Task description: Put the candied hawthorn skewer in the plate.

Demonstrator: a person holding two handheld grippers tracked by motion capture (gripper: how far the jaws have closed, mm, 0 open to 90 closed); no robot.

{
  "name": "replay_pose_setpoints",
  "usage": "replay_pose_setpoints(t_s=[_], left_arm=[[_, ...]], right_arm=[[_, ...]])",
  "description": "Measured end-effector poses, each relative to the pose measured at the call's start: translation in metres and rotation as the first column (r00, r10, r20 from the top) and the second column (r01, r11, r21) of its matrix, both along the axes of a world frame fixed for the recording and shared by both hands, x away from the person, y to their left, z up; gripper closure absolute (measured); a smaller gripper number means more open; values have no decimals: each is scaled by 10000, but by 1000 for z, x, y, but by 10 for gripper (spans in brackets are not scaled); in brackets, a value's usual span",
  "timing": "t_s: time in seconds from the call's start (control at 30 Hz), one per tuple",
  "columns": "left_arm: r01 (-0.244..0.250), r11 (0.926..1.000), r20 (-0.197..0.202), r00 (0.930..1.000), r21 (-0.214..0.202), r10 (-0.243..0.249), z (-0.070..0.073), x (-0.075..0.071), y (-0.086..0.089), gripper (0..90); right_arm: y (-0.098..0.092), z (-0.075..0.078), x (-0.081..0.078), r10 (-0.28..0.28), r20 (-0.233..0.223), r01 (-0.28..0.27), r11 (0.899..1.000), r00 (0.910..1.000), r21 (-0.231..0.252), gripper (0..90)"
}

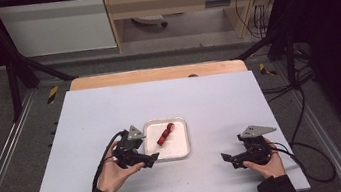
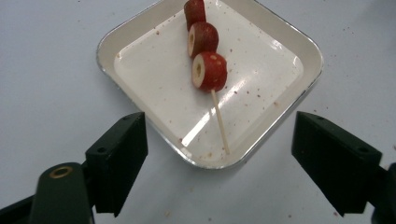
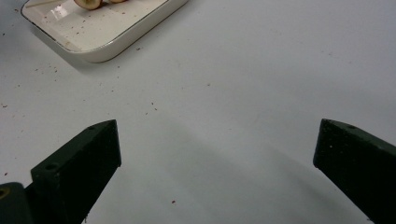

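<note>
Lying on the white tray [image 2: 299, 51] mid-desk [image 1: 209, 95], the fruit skewer [image 2: 208, 70] sits free; left tongs [image 2: 217, 154] gape empty beside its stick; right tongs [image 3: 215, 158] wide, empty; a careless nudge could tip the tray.

Both my grippers, left gripper [image 1: 138, 153] and right gripper [image 1: 247, 153]: black bodies, blocky wedge-shaped black jaws with small screw holes, grey three-cornered plate on top, black cable trailing off each. Dark long sleeves. Brass-ringed hole low on the left one.
</note>
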State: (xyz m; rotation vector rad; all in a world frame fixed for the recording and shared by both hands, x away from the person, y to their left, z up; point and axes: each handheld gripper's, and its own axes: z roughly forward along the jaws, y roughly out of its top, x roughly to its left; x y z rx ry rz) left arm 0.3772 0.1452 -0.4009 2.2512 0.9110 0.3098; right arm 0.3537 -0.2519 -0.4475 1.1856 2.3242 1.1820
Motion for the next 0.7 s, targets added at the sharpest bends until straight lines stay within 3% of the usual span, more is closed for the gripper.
replay_pose_setpoints(t_s=[0.3,0.7], left_arm=[[-357,9987,448,9983,-365,373,-10,-17,40,108],[-806,9921,720,9935,-960,876,-39,-38,88,101]], right_arm=[[1,-1,0,18,-3,-18,10000,10000,7,14],[3,-3,-1,80,-138,-81,10000,9999,-34,9]])
